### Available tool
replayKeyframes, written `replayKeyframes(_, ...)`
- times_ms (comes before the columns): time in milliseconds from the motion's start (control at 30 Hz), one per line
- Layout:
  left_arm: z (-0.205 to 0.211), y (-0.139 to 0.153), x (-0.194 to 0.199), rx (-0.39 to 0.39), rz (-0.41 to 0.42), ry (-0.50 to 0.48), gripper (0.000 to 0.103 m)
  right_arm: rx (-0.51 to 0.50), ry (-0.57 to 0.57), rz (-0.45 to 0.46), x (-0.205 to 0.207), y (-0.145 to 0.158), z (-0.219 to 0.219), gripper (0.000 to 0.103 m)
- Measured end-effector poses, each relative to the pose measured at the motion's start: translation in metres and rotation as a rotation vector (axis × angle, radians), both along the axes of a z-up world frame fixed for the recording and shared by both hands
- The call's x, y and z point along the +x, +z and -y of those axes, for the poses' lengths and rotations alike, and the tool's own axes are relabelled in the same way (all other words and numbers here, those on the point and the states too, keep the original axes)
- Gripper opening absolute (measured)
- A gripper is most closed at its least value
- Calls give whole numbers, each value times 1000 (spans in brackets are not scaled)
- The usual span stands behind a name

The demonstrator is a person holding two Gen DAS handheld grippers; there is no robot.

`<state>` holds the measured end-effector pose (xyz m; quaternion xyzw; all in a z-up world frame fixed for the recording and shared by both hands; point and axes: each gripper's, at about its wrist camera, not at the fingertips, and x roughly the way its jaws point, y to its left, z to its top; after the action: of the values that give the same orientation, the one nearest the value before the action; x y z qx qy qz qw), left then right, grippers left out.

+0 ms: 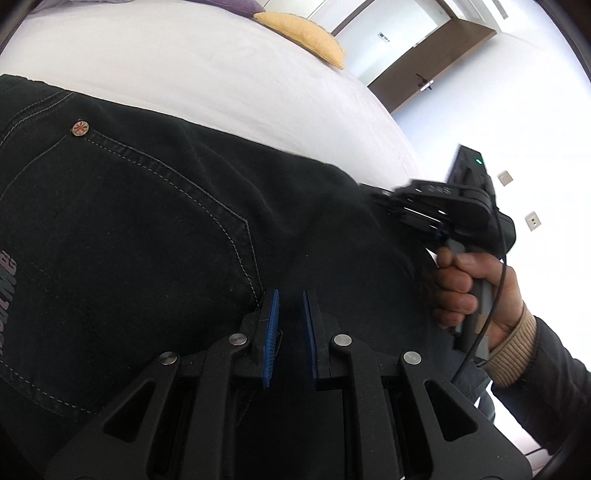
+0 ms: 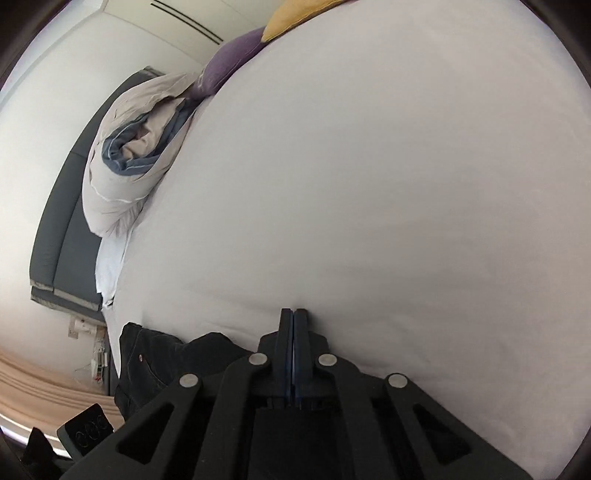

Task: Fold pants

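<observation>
Black denim pants (image 1: 155, 229) lie spread on the white bed (image 1: 192, 66), back pocket with white stitching and a rivet facing up. My left gripper (image 1: 290, 299) hovers just over the pants near the pocket corner, its blue pads apart and empty. My right gripper (image 1: 384, 201) shows at the pants' right edge, held by a hand (image 1: 476, 291). In the right wrist view the right gripper (image 2: 293, 314) is shut with nothing visible between its fingers, over the white sheet (image 2: 388, 184); the pants (image 2: 147, 354) lie to its lower left.
A yellow cushion (image 1: 306, 35) and a purple one (image 2: 229, 62) lie at the far end of the bed. A rolled grey-white duvet (image 2: 125, 158) rests by the grey headboard (image 2: 62, 221). A brown door (image 1: 428, 62) stands beyond the bed.
</observation>
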<state>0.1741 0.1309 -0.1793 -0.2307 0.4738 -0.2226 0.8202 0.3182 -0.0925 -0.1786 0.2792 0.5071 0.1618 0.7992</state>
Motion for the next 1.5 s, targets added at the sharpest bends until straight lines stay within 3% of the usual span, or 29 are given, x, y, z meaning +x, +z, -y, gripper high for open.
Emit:
replayKeyframes(33, -9, -1, -2, 2, 2, 1, 13, -12, -19, 11, -8, 9, 5, 9)
replayKeyframes(67, -10, -1, -4, 7, 6, 4, 13, 24, -18, 43, -25, 22, 14, 9)
replayKeyframes(100, -8, -2, -5, 11, 8, 10, 13, 99, 10, 82, -38, 29, 14, 10)
replayKeyframes(133, 1, -4, 0, 15, 6, 18, 13, 165, 66, 101, -54, 34, 6, 18)
replayKeyframes(167, 1, -5, -1, 18, 1, 23, 13, 159, 115, 94, -61, 35, -7, 29)
replayKeyframes(200, 10, -1, 6, 20, -5, 28, 13, 98, 149, 79, -71, 31, -17, 31)
replayKeyframes(233, 17, 2, 9, 23, -11, 32, 13, 51, 152, 59, -77, 22, -24, 31)
replayKeyframes(267, 18, 3, 9, 25, -16, 33, 13, 56, 124, 24, -84, 6, -12, 14)
replayKeyframes(300, 19, 2, 8, 31, -15, 29, 13, 109, 67, -10, -91, -9, 7, 0)
replayKeyframes(367, 24, 2, 11, 50, -7, 19, 12, 219, -64, -37, -113, -24, 55, 0)
replayKeyframes(533, 29, -4, 11, 78, 0, 17, 12, 244, -355, 15, -184, -21, 174, 0)
replayKeyframes(767, 41, 0, 14, 105, 0, 16, 12, 173, -787, 80, -272, -4, 339, 0)
replayKeyframes(800, 43, 2, 14, 111, 1, 16, 12, 128, -870, 20, -288, -6, 357, 1)
replayKeyframes(833, 44, 3, 14, 115, 1, 18, 12, 58, -947, -67, -305, -7, 372, 13)
replayKeyframes(867, 46, 4, 14, 119, -1, 21, 13, 70, -980, -57, -324, -4, 385, 13)
replayKeyframes(967, 56, 17, 14, 167, -20, 39, 13, 167, -907, 125, -351, 28, 370, 13)
replayKeyframes(1033, 74, 37, 10, 180, 13, 18, 13, 250, -702, 229, -342, 50, 327, 18)
replayKeyframes(1067, 85, 47, 7, 164, 39, -5, 13, 309, -586, 263, -333, 54, 299, 28)
replayKeyframes(1167, 133, 69, 0, 136, 100, -101, 13, 456, -376, 258, -313, 37, 225, 36)
replayKeyframes(1233, 159, 63, -1, 141, 87, -151, 13, 453, -306, 145, -296, 8, 185, 36)
replayKeyframes(1267, 169, 55, -1, 150, 69, -170, 13, 436, -285, 98, -292, -8, 173, 25)
replayKeyframes(1300, 179, 45, -1, 166, 44, -188, 13, 371, -289, 83, -294, -15, 170, 7)
replayKeyframes(1333, 185, 33, -3, 188, 16, -202, 13, 301, -302, 62, -296, -18, 172, 0)
replayKeyframes(1400, 189, 20, -13, 214, 28, -206, 13, 383, -368, 43, -308, -26, 200, 0)
replayKeyframes(1500, 180, 16, -24, 167, 16, -186, 13, 383, -535, 45, -342, -26, 245, 0)
